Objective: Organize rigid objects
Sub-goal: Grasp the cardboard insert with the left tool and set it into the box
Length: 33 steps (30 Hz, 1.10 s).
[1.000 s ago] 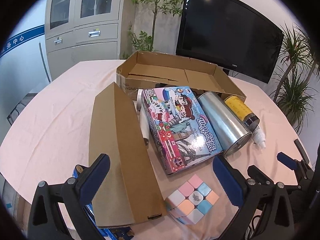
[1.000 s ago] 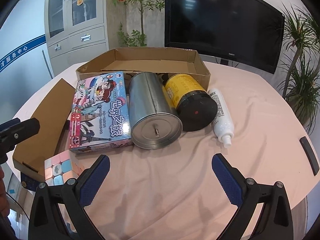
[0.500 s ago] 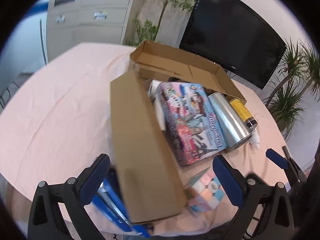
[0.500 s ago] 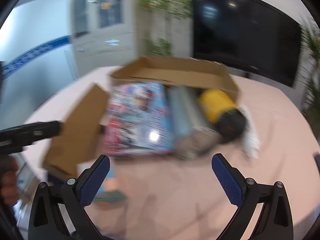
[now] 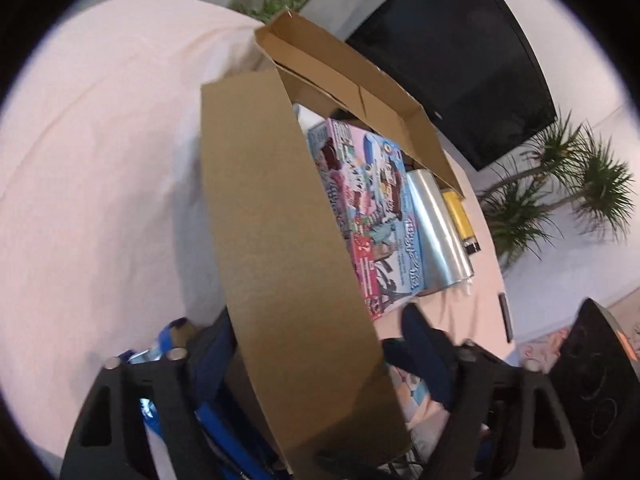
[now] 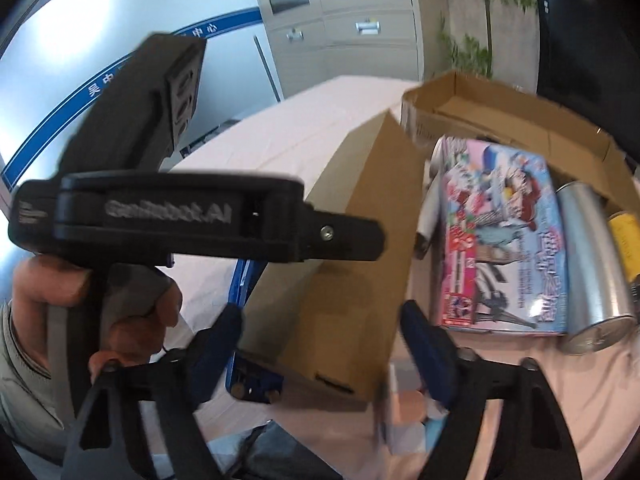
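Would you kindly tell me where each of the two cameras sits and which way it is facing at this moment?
Left wrist: on the left gripper, looking down along its fingers at the long cardboard box between them; only gripper fingers show.
Right wrist: on the right gripper, facing the same box's end; the left gripper's body and the hand holding it show.
Shared: cardboard box, colourful game box, silver can, open cardboard tray.
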Tool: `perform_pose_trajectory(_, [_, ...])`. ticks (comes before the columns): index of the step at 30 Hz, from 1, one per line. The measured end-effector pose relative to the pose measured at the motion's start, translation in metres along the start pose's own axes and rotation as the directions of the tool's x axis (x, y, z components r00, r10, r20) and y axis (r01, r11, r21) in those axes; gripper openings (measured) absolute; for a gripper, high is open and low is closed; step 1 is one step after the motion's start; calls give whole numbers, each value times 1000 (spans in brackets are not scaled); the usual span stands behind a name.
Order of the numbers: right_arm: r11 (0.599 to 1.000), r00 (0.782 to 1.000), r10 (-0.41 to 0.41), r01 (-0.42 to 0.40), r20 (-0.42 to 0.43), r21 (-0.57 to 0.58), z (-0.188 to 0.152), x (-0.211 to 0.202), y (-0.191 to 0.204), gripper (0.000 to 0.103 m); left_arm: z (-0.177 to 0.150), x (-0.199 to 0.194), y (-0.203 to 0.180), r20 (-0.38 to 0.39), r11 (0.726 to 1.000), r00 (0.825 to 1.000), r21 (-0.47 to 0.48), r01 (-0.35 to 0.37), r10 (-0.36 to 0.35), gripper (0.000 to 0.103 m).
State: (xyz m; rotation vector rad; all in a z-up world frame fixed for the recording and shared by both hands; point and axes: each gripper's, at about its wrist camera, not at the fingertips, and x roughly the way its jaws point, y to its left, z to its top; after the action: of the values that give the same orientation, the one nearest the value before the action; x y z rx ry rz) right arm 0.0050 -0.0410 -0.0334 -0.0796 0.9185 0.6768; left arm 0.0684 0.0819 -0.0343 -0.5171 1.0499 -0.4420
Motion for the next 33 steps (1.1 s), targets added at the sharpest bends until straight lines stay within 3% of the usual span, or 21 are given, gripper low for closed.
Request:
perform_pose_trajectory(4, [999,999,26,-25,-21,48,13,12,-7,70,7,-2,-5,-2,998,999,22,55,-55,61])
perform_pose_trajectory(10, [989,993,104,-109,56,103,60,7,-19,70,37,-29,-23,89,994,996,104,17,-27,61])
perform_pose_trajectory(15, [962,965,239,-251,112,104,126,8,-34,70,82,-51,-11,152,998,988,56,-4,-5,66])
perform_pose_trajectory(17, [943,948,302,-312,97,114,152,24,-40,70,95,-54,-5,174,998,985,52,-26,17,66])
perform_pose_trajectory(19, [921,934,352,-358,66,152,173,46,-48,69,101,-55,7,173,998,985,56,14,-24,66])
perform_pose_trajectory(20, [921,937,347,-349,41,171,179,53,-49,68,102,-50,13,161,997,985,63,47,-57,66])
perform_pose_trajectory(22, [956,966,256,-256,17,143,188,61,-56,69,100,-40,22,132,996,989,71,57,-66,66])
perform_pose_trajectory(23, [979,987,160,-160,4,125,187,58,-55,69,97,-38,25,130,997,990,72,39,-48,66])
perform_pose_trajectory(24, [986,994,113,-111,-7,121,184,60,-57,70,92,-37,28,139,997,990,73,17,-27,66])
perform_pose_trajectory(27, [990,999,47,-45,-18,131,177,49,-64,75,70,-57,38,219,997,975,50,-60,47,66])
perform_pose_trajectory(30, [990,998,46,-40,-42,133,162,38,-58,75,47,-78,48,287,984,944,24,-177,163,73])
perform_pose_trajectory(32, [987,994,91,-82,-64,136,162,46,-53,75,50,-71,61,247,964,935,1,-265,257,74])
perform_pose_trajectory(33, [988,993,93,-82,-78,130,156,51,-49,74,50,-60,68,193,960,942,-4,-280,275,72])
